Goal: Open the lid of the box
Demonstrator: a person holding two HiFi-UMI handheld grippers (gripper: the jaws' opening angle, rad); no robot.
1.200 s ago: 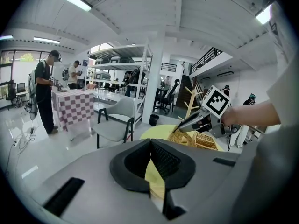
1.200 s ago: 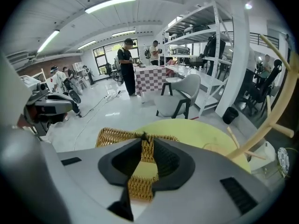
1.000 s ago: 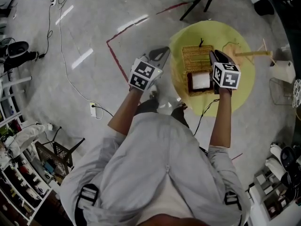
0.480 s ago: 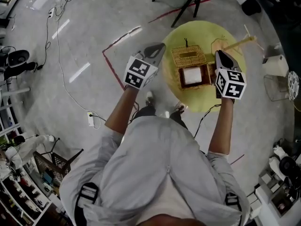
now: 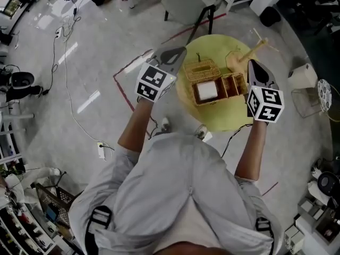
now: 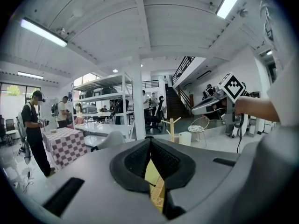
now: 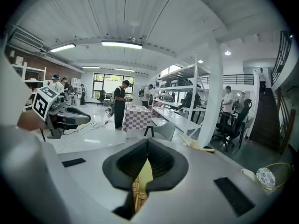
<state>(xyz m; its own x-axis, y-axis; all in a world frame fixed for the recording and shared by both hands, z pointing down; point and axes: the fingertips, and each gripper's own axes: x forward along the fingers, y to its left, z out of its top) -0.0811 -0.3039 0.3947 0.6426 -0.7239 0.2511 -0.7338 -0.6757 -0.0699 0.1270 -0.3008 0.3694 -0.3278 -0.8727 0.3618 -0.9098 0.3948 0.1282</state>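
Box [image 5: 213,87] of wicker sits near the middle of the round yellow surface [image 5: 226,120], between the two claws. Its lid [image 5: 202,69] appears already swung up and back on the far side, leaving a white block [image 5: 207,91] exposed inside; an open section with dividers adjoins it on the right. The left claw [image 5: 175,53] is held off the surface's left edge, clear of the box, its jaws together with nothing between them. The right claw [image 5: 254,70] hovers just beside the box's right end, jaws likewise together and empty. In my judgement the opening step is done or nearly so. What remains is to confirm that the lid rests back unaided; if it does not, a claw must part its jaws and take the lid's free edge. Wooden sticks [image 5: 258,42] lie at the far right of the surface, close to the right claw's line of travel. A grey chair [image 5: 194,7] stands beyond the surface, and a black cable [image 5: 232,130] trails under the right arm; neither blocks the box.
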